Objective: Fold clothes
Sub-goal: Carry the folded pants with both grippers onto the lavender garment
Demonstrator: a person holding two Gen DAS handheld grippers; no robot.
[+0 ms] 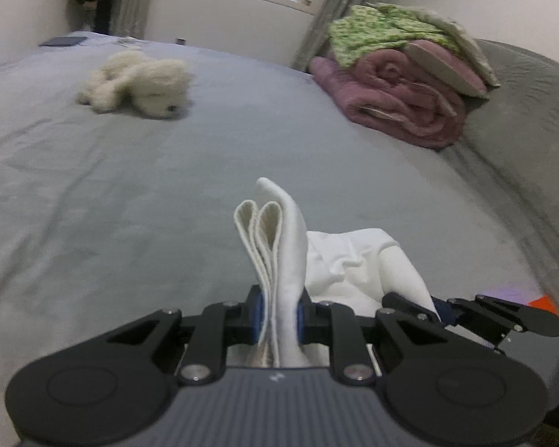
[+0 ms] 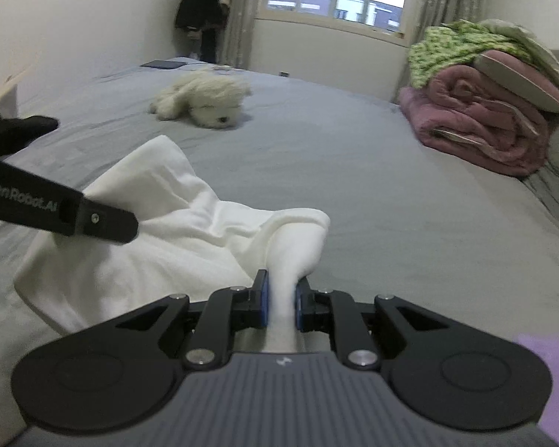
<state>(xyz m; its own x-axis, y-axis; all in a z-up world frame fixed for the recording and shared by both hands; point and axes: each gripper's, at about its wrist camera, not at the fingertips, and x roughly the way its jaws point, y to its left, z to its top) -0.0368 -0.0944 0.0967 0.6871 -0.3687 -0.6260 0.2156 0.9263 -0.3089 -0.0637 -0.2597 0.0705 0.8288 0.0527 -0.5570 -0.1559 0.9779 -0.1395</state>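
A white garment [image 2: 160,223] of soft, slightly fleecy cloth lies partly bunched on the grey bed [image 2: 391,205], filling the lower left and centre of the right wrist view. Its surface is crumpled into broad folds, with one corner rising to a peak at centre left and another edge drawn into a narrow neck toward the bottom centre.

The right tool [image 2: 281,307] is clamped on that neck, its blue pads pressing the cloth from both sides.

In the left wrist view the left tool [image 1: 279,316] is clamped on a thicker bundle of the same garment [image 1: 279,242]: several layers stand upright between its pads at bottom centre, showing two looped hem edges side by side and a taller flap beside them. More loose white cloth spreads to the right of it, and part of the right tool shows at the lower right edge.

A white plush toy [image 2: 205,102] lies on the bed in the upper centre, well apart from the garment. A rolled pink blanket [image 2: 480,126] with green patterned fabric [image 2: 458,44] on top sits at the upper right.
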